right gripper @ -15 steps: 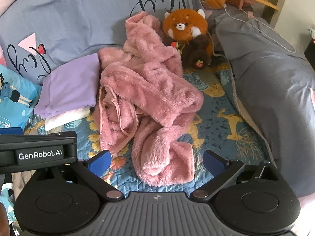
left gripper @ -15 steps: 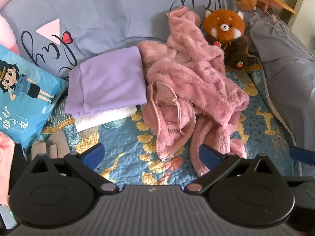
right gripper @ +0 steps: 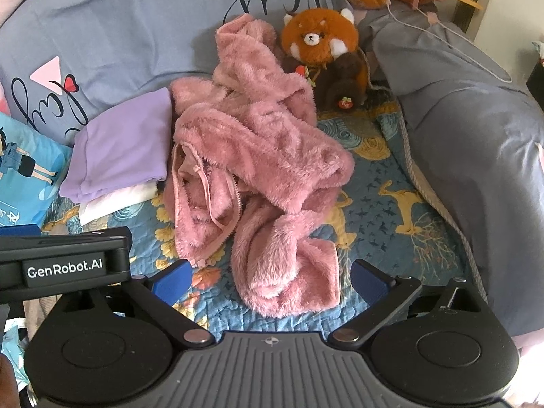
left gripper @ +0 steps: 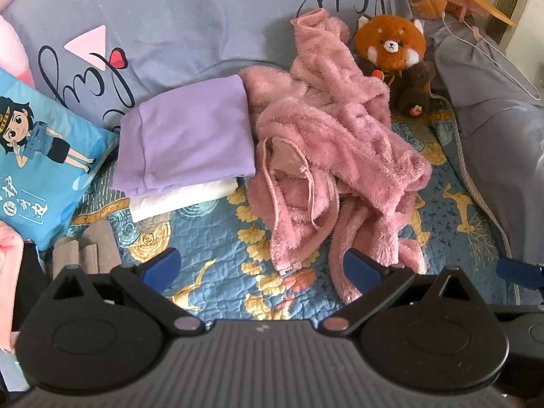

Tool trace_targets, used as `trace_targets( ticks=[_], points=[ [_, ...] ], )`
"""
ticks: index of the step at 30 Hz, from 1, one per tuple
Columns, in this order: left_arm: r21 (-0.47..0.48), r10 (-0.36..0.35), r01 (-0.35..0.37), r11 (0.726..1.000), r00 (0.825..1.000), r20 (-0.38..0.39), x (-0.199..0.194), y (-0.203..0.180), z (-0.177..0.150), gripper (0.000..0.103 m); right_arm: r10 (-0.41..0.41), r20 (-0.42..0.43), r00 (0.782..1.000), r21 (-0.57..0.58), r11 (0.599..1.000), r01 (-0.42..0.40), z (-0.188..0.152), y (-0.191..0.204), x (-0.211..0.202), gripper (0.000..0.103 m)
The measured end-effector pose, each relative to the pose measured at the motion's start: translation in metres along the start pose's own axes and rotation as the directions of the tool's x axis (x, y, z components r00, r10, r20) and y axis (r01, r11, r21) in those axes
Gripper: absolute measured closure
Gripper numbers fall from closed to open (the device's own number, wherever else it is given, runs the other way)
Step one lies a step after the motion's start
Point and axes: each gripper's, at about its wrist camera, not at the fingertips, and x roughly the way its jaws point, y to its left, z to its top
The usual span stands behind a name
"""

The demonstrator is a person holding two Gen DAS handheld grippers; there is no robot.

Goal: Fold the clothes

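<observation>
Handheld grippers, pair.
Left gripper (left gripper: 261, 268), right gripper (right gripper: 268, 277): black ribbed housing, blue pads, silver pivot screws, white "GenRobot.AI" lettering.

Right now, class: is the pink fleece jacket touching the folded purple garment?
Touching. In the left wrist view, the pink fleece jacket presses against the purple garment's right edge, no quilt showing between.

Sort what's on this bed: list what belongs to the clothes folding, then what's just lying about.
For the folding:
- crumpled pink fleece jacket, unfolded
- folded purple garment
- folded white garment under it
- left gripper and right gripper, both open and empty

Lying about:
- red panda plush
- blue cartoon pillow
- grey duvet
</observation>
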Motion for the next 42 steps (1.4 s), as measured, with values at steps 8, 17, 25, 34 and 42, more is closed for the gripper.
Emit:
trace_targets(
  ticks=[8, 17, 25, 34, 42],
  points=[
    [-0.003, -0.001, 0.001, 1.000, 1.000, -0.010, 0.0009, 0.0016, 0.0001, 0.000, -0.005, -0.004, 1.000, -0.003, 1.000, 0.005, -0.0028, 0.0008, 0.0000, 0.002],
    [-0.004, -0.001, 0.001, 1.000, 1.000, -0.008, 0.0010, 0.0003, 0.0001, 0.000, -0.004, -0.002, 1.000, -0.002, 1.000, 0.004, -0.0021, 0.0002, -0.0003, 0.002],
    [-0.006, 0.003, -0.003, 1.000, 1.000, -0.011, 0.0004, 0.0018, -0.0012, 0.000, -0.006, -0.004, 1.000, -0.009, 1.000, 0.006, -0.0024, 0.0031, -0.0005, 0.002],
    [-0.015, 0.003, -0.003, 1.000, 1.000, -0.015, 0.0007, 0.0070, -0.0032, 0.000, -0.008, -0.006, 1.000, -0.019, 1.000, 0.008, -0.0024, 0.0069, -0.0001, 0.002],
    [-0.020, 0.003, -0.003, 1.000, 1.000, -0.022, 0.0025, 0.0098, -0.0053, 0.000, -0.010, -0.010, 1.000, -0.025, 1.000, 0.010, -0.0030, 0.0094, 0.0019, 0.002]
  ],
)
